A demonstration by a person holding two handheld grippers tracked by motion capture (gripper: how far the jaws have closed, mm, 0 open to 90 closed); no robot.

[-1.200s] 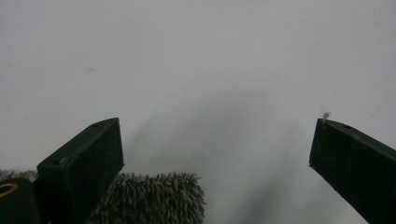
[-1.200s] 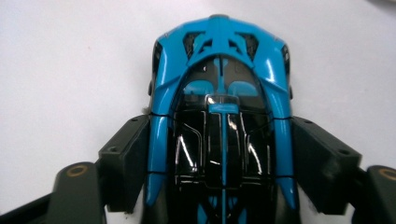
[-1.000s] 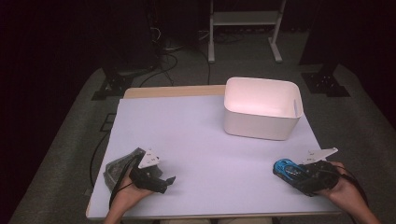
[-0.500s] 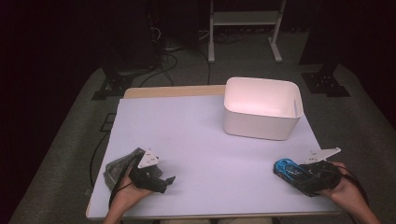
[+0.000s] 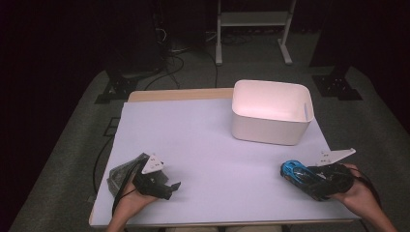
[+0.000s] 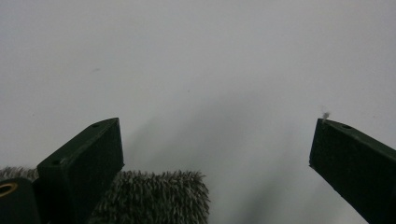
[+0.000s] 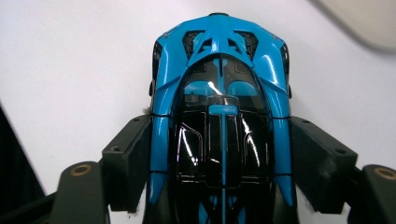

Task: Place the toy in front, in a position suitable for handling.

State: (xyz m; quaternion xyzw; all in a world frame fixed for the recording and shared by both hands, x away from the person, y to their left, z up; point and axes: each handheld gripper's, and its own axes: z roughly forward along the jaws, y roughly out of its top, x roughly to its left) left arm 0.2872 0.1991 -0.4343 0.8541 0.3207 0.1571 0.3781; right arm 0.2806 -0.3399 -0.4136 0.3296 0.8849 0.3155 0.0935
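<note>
While the right tongs (image 5: 302,176) lie low on the counter (image 5: 212,145), their jaws press against both flanks of a blue and black toy car (image 5: 296,172), pinching it about its middle; in the right gripper view the car (image 7: 219,121) points away from the camera, one end projecting beyond the jaw tips. Taking the white bin (image 5: 270,112) as landmark, the car sits on the person's side of it, near its right end and apart from it. The left tongs (image 5: 169,188) rest well to the left of the bin, by the counter's near edge, jaws spread wide with nothing between them. A grey fuzzy cloth (image 5: 123,173) lies beside the left tongs, its edge showing by one jaw in the left gripper view (image 6: 154,198).
</note>
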